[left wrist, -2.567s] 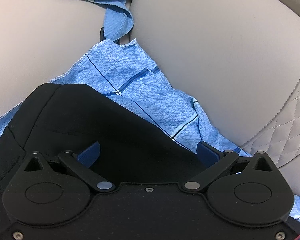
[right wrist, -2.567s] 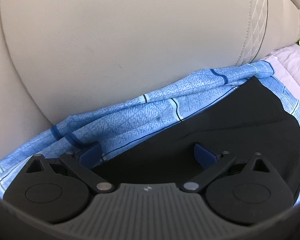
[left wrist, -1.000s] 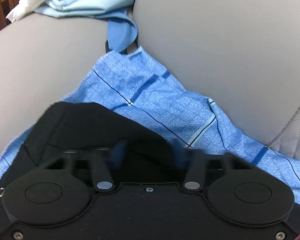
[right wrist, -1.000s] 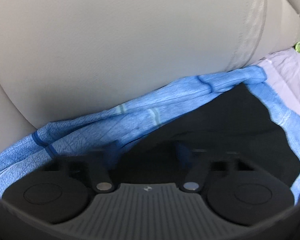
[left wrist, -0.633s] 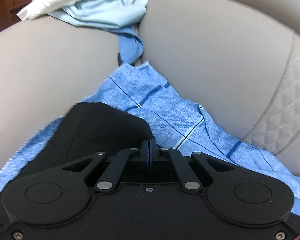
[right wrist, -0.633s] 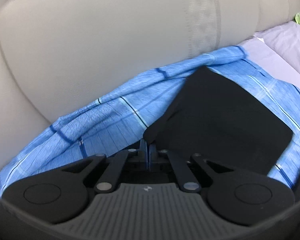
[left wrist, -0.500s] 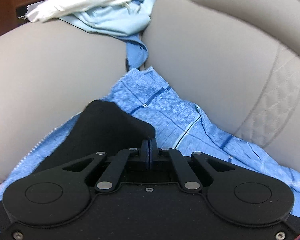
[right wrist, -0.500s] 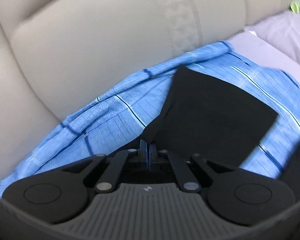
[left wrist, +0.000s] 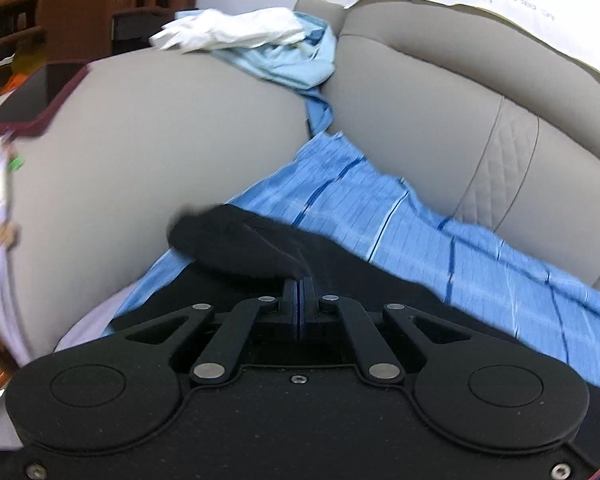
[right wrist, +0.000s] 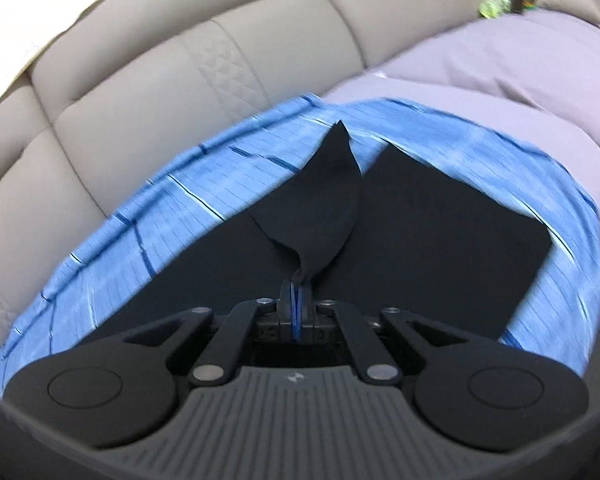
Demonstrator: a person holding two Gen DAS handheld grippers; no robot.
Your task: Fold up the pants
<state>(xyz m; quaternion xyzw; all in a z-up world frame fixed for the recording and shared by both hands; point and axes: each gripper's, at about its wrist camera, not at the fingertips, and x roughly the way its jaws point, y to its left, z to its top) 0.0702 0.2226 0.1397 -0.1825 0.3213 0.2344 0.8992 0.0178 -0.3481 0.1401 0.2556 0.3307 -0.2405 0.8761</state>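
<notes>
The black pants [right wrist: 440, 232] lie on a blue checked cloth [right wrist: 148, 240] spread over the sofa seat. My left gripper [left wrist: 299, 286] is shut on a lifted black edge of the pants [left wrist: 236, 244], which bunches into a fold in front of the jaws. My right gripper [right wrist: 296, 286] is shut on another edge of the pants, and a pointed black flap [right wrist: 324, 196] rises from the jaws above the flat part. Both held edges are raised off the cloth.
The beige sofa back [right wrist: 180, 68] curves behind the cloth. A beige armrest [left wrist: 140, 152] stands left, with a dark phone [left wrist: 40, 100] on it and light blue and white clothes [left wrist: 268, 48] piled at its far end. A grey cover [right wrist: 500, 64] lies at right.
Both grippers closed from open onto the pants' edge, then lifted and pulled back. The held edges now rise off the cloth and more of the sofa shows.
</notes>
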